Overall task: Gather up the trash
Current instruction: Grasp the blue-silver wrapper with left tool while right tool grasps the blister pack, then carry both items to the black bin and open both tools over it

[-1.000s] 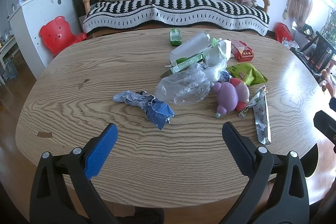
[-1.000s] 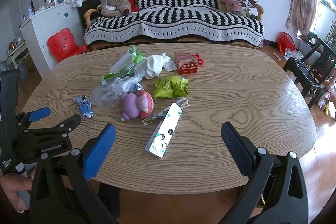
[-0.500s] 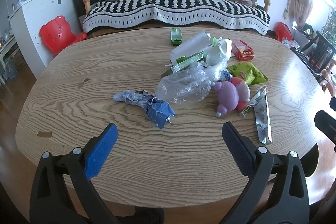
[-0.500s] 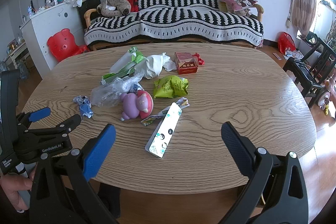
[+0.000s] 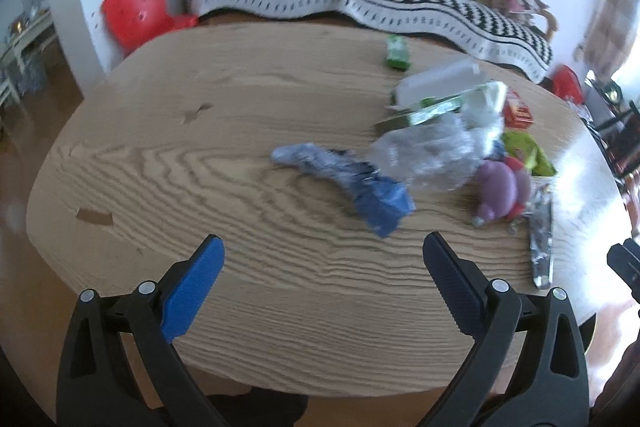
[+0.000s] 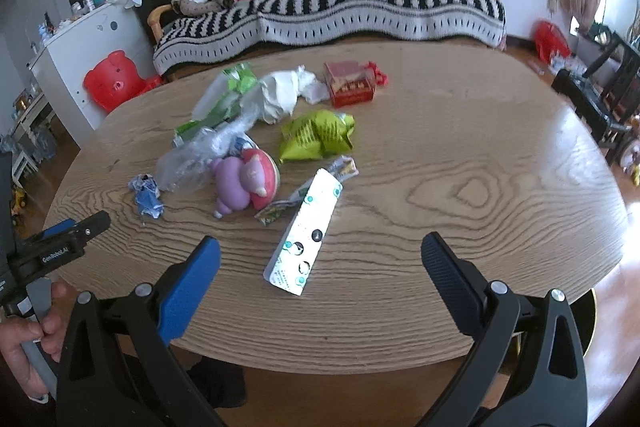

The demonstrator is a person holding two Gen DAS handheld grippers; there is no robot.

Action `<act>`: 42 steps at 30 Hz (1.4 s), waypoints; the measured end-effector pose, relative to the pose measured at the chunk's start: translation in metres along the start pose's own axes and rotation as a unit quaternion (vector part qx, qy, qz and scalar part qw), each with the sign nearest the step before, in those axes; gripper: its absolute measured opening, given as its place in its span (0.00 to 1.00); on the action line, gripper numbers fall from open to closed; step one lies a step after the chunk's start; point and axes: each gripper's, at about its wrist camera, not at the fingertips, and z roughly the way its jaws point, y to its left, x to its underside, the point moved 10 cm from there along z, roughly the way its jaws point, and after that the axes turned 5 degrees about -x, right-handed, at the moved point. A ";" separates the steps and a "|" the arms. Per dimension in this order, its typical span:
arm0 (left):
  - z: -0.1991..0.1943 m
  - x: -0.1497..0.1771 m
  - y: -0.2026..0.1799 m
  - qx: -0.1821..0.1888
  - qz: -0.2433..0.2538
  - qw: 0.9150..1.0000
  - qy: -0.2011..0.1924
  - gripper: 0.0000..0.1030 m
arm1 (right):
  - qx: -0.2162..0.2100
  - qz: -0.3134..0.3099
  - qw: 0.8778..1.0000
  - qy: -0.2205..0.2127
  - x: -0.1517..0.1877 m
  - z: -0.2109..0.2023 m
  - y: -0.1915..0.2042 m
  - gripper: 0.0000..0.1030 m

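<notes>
Wooden table (image 6: 440,131), left gripper (image 5: 322,269), right gripper (image 6: 320,267), jaws wide, empty

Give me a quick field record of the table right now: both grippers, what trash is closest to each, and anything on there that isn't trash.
left gripper: open, holding nothing, above the near table edge
right gripper: open, holding nothing
nearest to left: crumpled blue wrapper, ahead, slightly right
nearest to right: white blister pack, flat, between the fingers' line of sight
other trash: clear plastic bag, green snack bag, red carton, white crumpled paper
not trash, likely: purple and pink toy
surface: wooden table
</notes>
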 end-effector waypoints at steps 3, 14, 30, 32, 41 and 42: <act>0.015 -0.001 -0.001 0.007 -0.014 1.000 0.025 0.94 | 0.002 0.004 1.000 0.008 -0.001 0.013 -0.005 0.94; 0.069 -0.010 -0.030 -0.023 -0.007 0.998 0.058 0.94 | 0.005 0.010 0.998 0.063 0.004 0.084 0.002 0.94; 0.059 -0.013 -0.035 -0.022 0.031 0.999 0.023 0.24 | 0.007 -0.016 0.997 0.081 0.009 0.100 0.006 0.34; 0.051 -0.016 -0.039 -0.015 0.034 0.999 0.014 0.23 | 0.002 -0.015 0.997 0.076 0.008 0.094 0.005 0.34; 0.016 -0.030 -0.067 0.015 0.059 0.998 -0.030 0.23 | 0.004 -0.012 0.999 0.034 -0.007 0.057 -0.016 0.25; 0.013 -0.030 -0.071 0.019 0.062 0.997 -0.032 0.23 | 0.004 -0.009 0.999 0.032 -0.008 0.055 -0.018 0.25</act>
